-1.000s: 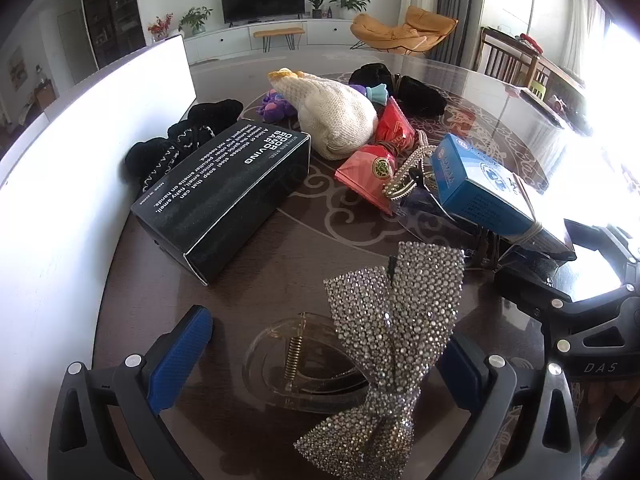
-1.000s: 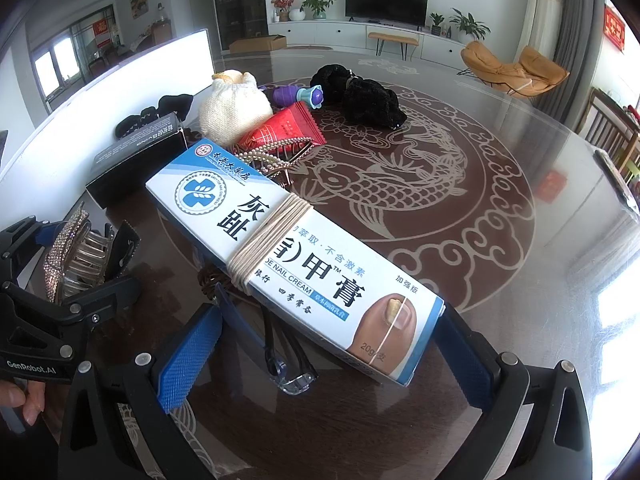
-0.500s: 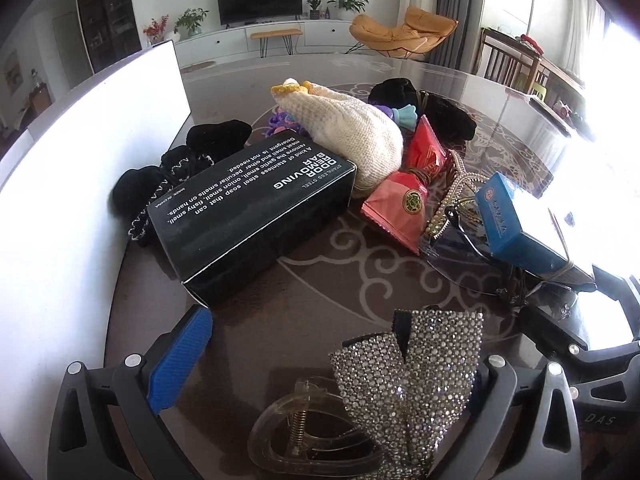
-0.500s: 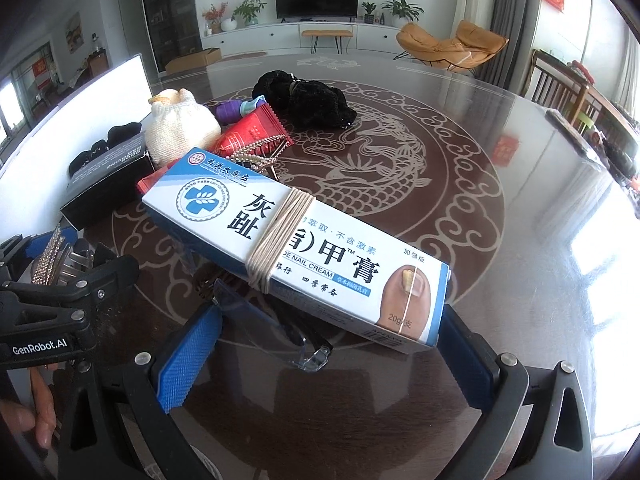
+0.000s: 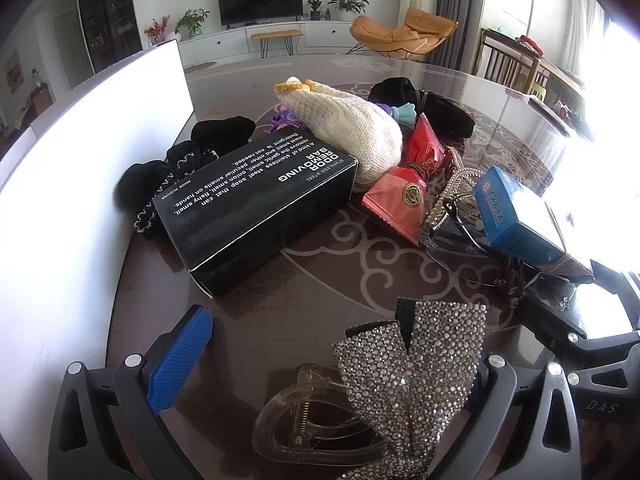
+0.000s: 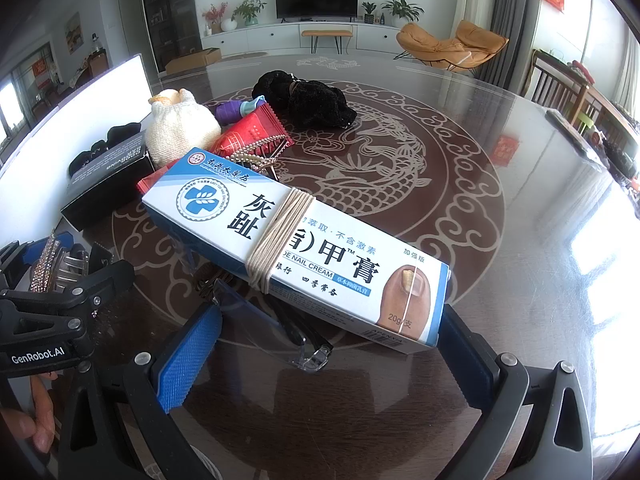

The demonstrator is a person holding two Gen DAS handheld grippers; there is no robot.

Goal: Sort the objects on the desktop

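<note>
A rhinestone bow hair clip [image 5: 404,384] with a clear plastic claw lies between the wide-open fingers of my left gripper [image 5: 328,364], resting on the dark table [image 5: 340,276]; the left blue pad [image 5: 180,356] stands clear of it. My right gripper [image 6: 320,344] is open around the near end of a blue-and-white nail cream box [image 6: 296,244] bound with string, which lies over clear glasses [image 6: 268,328]. The box also shows in the left wrist view [image 5: 516,220]. The left gripper and clip show at the left of the right wrist view [image 6: 52,280].
A black soap box [image 5: 256,200], a cream knitted pouch [image 5: 352,132], red packets [image 5: 404,196], a pearl hair clip [image 5: 448,188], black scrunchies [image 5: 176,168] and black fabric [image 6: 316,100] crowd the table. A white bin wall [image 5: 92,152] stands at the left.
The left gripper has drawn back and the bow clip now sits lower between its fingers. The right gripper has shifted slightly around the nail cream box.
</note>
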